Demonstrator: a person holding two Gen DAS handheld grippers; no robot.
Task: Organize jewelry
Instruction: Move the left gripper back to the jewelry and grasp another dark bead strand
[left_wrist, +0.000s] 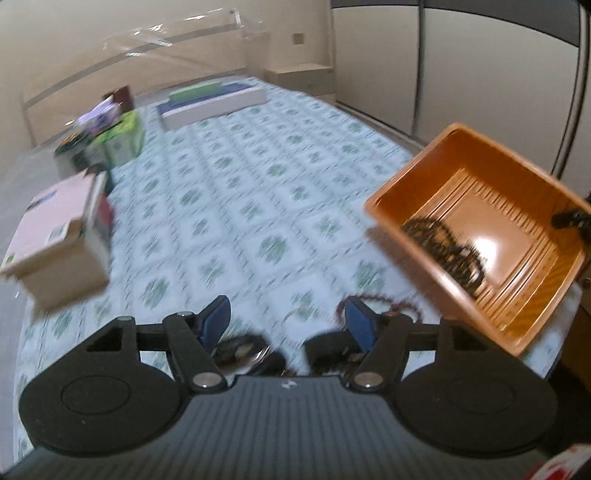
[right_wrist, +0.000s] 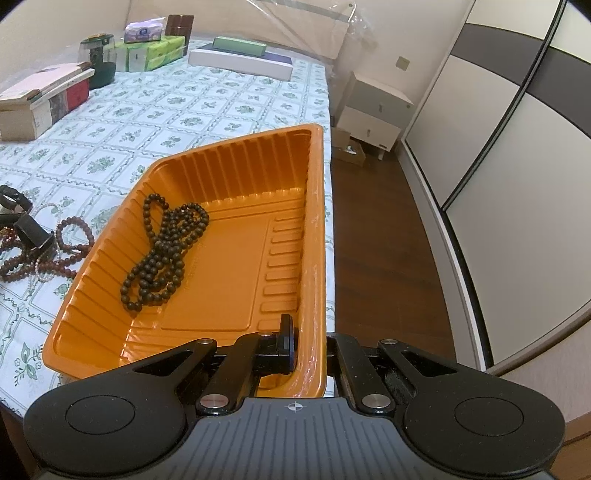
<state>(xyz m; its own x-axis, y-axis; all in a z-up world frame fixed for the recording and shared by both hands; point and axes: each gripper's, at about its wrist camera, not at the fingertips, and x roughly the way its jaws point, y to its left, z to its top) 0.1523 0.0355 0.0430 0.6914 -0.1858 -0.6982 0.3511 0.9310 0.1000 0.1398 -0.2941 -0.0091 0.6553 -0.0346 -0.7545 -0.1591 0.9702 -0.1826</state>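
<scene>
Right wrist: fingers (right_wrist: 295, 343) clamp orange tray (right_wrist: 229, 266) wall.

Soft, even indoor light, fairly bright; no hard shadows. Left wrist view smeared by motion blur: the bedsheet (left_wrist: 258, 192) pattern ahead of the jaws streaks, boxes (left_wrist: 59, 236) to their left are soft-edged. White glare patch on the floor of the orange tray (left_wrist: 402, 195), right of the jaws. Right wrist view sharp; dark beads (right_wrist: 162, 251) crisp ahead of the jaws. Fisheye bends the wardrobe (right_wrist: 517, 184) lines at the edges; corners vignette black.
</scene>
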